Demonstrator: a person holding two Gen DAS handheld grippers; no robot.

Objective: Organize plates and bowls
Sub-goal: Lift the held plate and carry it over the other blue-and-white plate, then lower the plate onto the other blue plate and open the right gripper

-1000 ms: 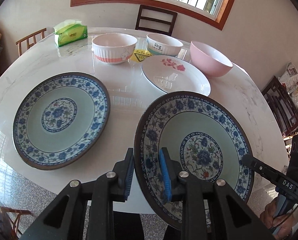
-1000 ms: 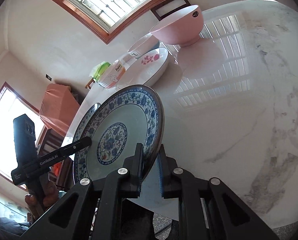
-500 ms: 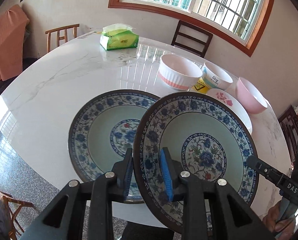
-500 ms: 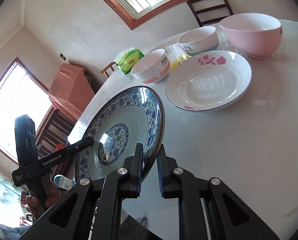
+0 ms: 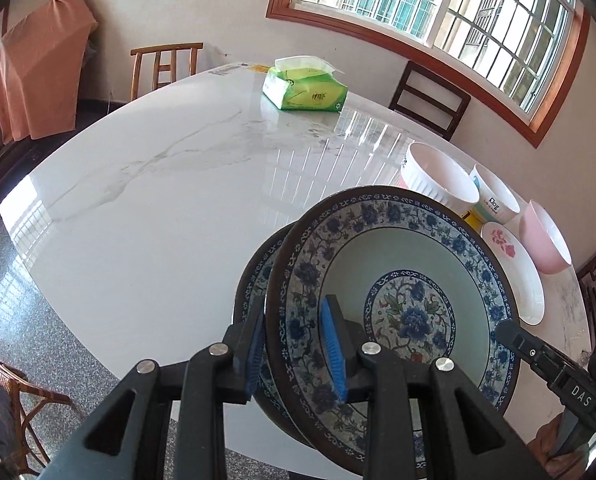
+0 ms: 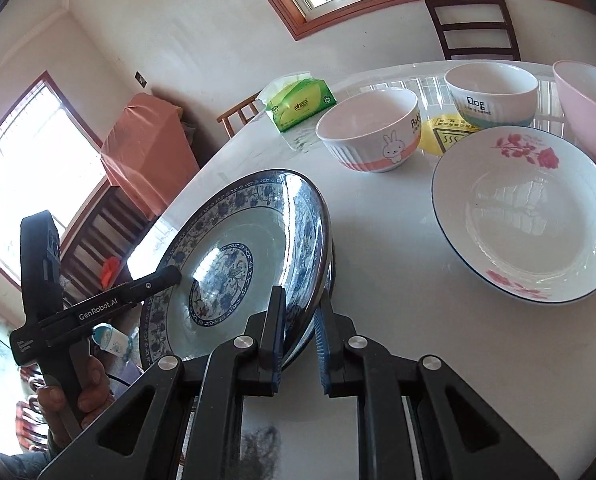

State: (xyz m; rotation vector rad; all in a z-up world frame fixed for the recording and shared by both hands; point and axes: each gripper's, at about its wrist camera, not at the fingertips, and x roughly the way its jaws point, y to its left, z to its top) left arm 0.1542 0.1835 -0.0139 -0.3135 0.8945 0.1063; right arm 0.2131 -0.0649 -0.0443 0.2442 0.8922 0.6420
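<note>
A blue-and-white floral plate [image 5: 398, 280] is held between both grippers, just over a matching blue plate [image 5: 250, 292] that lies on the marble table [image 5: 158, 200]. Only a sliver of the lower plate shows at the left. I cannot tell whether the two plates touch. My left gripper [image 5: 294, 348] is shut on the held plate's near-left rim. My right gripper [image 6: 300, 340] is shut on the opposite rim of the same plate [image 6: 234, 248]. Each view shows the other gripper's finger [image 5: 514, 334] [image 6: 166, 278] at the far rim.
To the right stand a white rose-patterned plate [image 6: 530, 216], a rabbit bowl [image 6: 370, 136], a "Dog" bowl [image 6: 490, 96] and a pink bowl [image 6: 590, 116], with a yellow sticker [image 6: 446, 136] between them. A green tissue pack [image 5: 304, 92] lies at the far edge. Chairs ring the table.
Both grippers carried the held plate leftward across the table. It was beside the second blue plate and now covers nearly all of it. Both grips are unchanged.
</note>
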